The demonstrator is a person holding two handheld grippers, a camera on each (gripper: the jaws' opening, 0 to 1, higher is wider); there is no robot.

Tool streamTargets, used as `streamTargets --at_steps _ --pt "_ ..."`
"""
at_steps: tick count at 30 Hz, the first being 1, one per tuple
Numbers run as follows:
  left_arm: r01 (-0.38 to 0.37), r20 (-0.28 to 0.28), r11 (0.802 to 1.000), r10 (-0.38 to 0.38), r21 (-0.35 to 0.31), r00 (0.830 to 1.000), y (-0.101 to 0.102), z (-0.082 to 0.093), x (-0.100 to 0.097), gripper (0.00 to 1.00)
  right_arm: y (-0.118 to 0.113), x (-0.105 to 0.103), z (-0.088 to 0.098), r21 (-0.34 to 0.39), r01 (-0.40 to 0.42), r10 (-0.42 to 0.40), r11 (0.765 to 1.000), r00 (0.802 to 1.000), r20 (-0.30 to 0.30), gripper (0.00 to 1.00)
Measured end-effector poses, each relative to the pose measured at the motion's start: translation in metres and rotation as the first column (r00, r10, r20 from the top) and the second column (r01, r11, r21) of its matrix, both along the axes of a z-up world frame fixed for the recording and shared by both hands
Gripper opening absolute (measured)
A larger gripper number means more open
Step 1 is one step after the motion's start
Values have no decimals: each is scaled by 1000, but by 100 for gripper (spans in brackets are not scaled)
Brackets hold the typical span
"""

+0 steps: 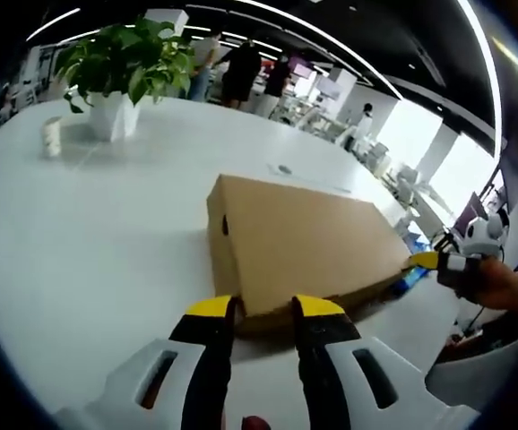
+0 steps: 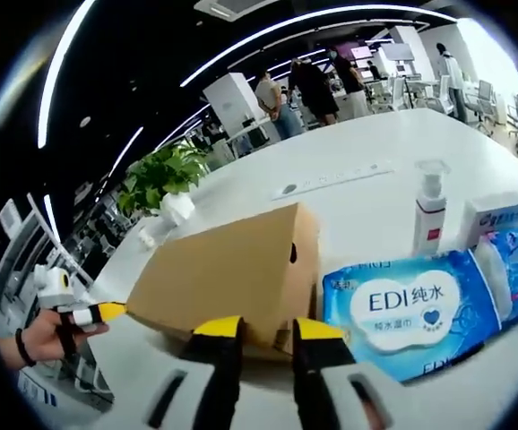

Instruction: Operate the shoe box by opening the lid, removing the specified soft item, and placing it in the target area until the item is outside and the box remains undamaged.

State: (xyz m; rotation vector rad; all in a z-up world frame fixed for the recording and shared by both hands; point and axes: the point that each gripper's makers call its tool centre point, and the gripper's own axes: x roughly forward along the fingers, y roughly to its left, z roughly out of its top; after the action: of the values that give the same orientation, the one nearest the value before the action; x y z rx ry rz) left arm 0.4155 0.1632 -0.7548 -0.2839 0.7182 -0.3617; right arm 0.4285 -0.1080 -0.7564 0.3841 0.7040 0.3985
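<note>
A closed brown cardboard shoe box (image 1: 299,237) lies on the white table (image 1: 89,260). In the left gripper view my left gripper (image 1: 263,312) is at the box's near end, its yellow-tipped jaws close together with the box's edge between them. My right gripper (image 1: 438,262), held by a hand, touches the box's far right end. In the right gripper view the shoe box (image 2: 228,273) has a small hole in its end wall, and my right gripper (image 2: 268,333) pinches its lower near corner. My left gripper (image 2: 98,313) sits at the opposite end. Nothing inside the box can be seen.
A blue pack of wet wipes (image 2: 420,309) lies right beside the box, with a pump bottle (image 2: 431,215) and a small white carton (image 2: 492,219) behind it. A potted plant (image 1: 120,63) and a white cup (image 1: 53,136) stand far back. People stand beyond the table.
</note>
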Motion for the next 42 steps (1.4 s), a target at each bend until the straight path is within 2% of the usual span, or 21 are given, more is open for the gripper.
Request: streamTargets --at_steps 5,12,20,22,28,32,37,42 --pt "-4 23 1000 4 8 1000 8 9 -5 32 -22 -8 6 -6 18 -17 1000 999 34 27" --pt "-17 63 999 15 28 998 19 24 -21 33 -61 -29 16 -53 51 -47 997 995 89 34" --pt "-5 70 999 2 43 998 12 26 -41 35 -85 -46 39 -128 92 -68 988 981 179 41" --pt "-2 80 999 -1 40 997 7 30 -44 35 -87 -50 44 -164 89 -55 983 978 201 42" --pt "14 101 999 -19 45 995 -10 38 -53 35 -90 -51 52 -212 103 -51 972 971 235 45" --pt "12 107 999 -16 38 994 -18 39 -55 35 -86 -56 58 -220 119 -61 968 966 253 45" --pt "-5 113 1000 4 16 994 -21 40 -57 35 -85 -58 57 -221 123 -64 968 964 256 45" --pt "12 103 999 -16 42 995 -22 34 -62 35 -84 -59 58 -231 118 -55 966 963 263 44"
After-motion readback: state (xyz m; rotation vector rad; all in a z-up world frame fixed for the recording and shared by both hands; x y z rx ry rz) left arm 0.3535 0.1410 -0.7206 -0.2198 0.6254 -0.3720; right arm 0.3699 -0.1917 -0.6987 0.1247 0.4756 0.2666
